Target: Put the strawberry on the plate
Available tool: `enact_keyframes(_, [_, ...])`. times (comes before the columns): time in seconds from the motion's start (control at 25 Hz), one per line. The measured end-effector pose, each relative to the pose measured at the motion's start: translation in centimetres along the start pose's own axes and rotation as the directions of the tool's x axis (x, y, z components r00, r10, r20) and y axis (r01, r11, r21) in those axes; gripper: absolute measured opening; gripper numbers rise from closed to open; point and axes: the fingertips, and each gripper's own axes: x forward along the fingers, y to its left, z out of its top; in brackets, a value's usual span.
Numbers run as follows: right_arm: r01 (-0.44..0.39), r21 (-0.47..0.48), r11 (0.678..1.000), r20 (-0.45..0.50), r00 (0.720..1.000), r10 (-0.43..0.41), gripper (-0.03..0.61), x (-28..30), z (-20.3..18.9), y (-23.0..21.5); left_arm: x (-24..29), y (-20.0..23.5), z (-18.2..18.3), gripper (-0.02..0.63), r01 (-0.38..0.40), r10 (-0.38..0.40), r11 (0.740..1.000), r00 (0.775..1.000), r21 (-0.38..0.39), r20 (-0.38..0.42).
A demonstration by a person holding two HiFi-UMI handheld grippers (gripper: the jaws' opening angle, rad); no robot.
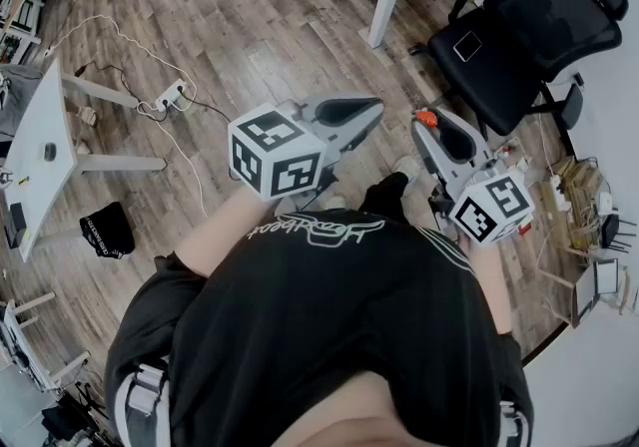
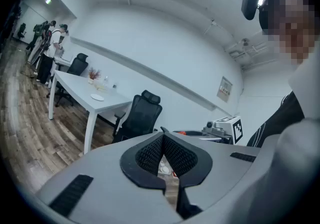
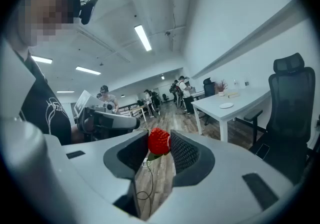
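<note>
Strawberry [image 3: 158, 143]: one is counted, red, pinched between the tips of the right gripper [image 3: 160, 135], well above the wooden floor [image 1: 250, 26].
Right gripper: its jaws are clamped on the strawberry and it is held close to the body.
Left gripper [image 2: 163, 135]: its jaws are pressed together at the tips with nothing between them.
Strawberry axis: in the right gripper view the green leaf is seen at the bottom, so the long axis is judged to run up and down, across the squeeze.
Plate [image 3: 226, 105]: one is counted, small and white, on the white table [image 3: 240, 102].
Direction: the plate lies ahead and to the right of the fruit, well apart.
Nearer hand: the right one is judged nearer, and the load is already carried there.
Grippers: two are counted.
</note>
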Motion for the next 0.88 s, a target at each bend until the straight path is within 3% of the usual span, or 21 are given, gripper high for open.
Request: enact_keyframes(0.88, [0.013, 0.0, 1.0, 0.048, 0.999, -0.013, 0.133, -0.2, 1.4, -2.2, 1.9, 1.1, 0.8, 0.006, -0.009, 0.01, 1.0, 1.0, -0.016, 0.002])
